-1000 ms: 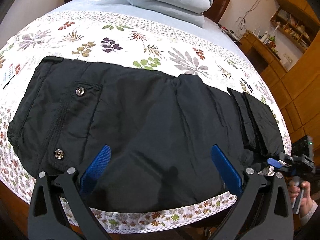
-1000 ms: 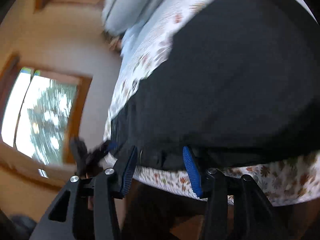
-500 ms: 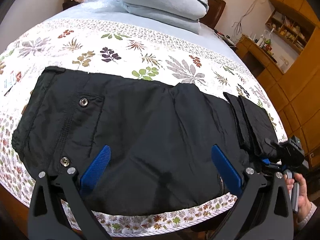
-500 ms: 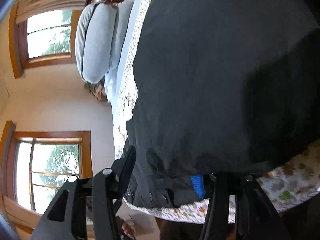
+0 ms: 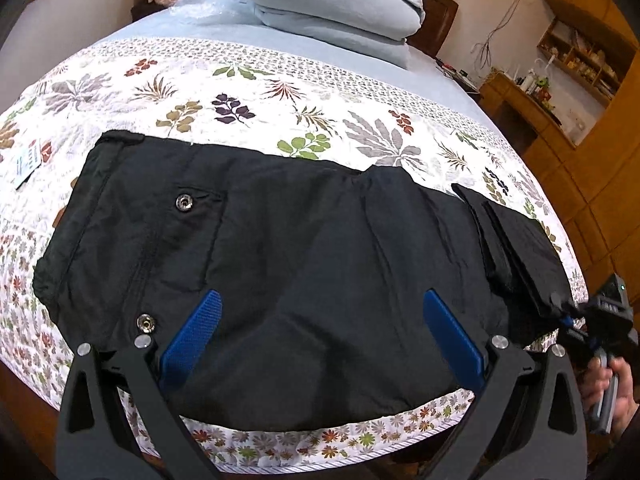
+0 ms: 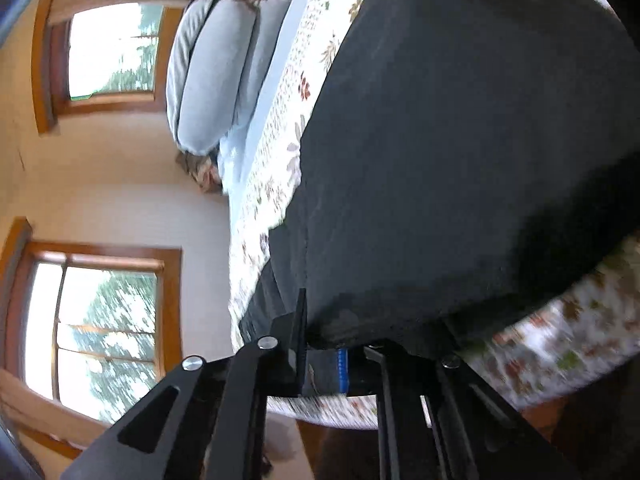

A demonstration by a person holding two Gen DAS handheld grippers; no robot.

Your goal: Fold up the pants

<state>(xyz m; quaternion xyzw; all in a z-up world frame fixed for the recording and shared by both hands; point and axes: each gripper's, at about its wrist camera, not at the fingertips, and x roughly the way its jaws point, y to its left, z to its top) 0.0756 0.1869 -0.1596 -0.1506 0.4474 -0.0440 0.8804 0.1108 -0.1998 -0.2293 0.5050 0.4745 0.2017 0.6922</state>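
Pants (image 5: 304, 264) first, since that's what we're folding: black ones, spread sideways across the near edge of the bed (image 5: 280, 80), on top of a white bedspread (image 5: 168, 92) with a leaf print. Far left on that bedspread we can see a small paper tag (image 5: 28, 162) lying clear of the fabric. The waist end of the pants sits at the left, with two metal snaps, one snap (image 5: 184, 202) higher up on a pocket and the other snap (image 5: 144, 323) right near our left gripper's finger. Left gripper (image 5: 320, 340) hangs over the middle of the pants with its blue pads spread wide apart and nothing pinched between them. Behind all that, a stack of grey bedding (image 5: 336, 8) sits at the far end of the bed.

Moving right, the leg ends lie folded over in a couple of layers near the right corner of the bed. That's where our right gripper (image 6: 324, 364) is: its jaws have just been closing, and they're now clamped on the black hem at that corner, fabric squeezed between the pads. In the left wrist view we see a hand (image 5: 618, 390) on its handle, off the bed's edge. Wooden shelves (image 5: 576, 60) fill the far right wall.
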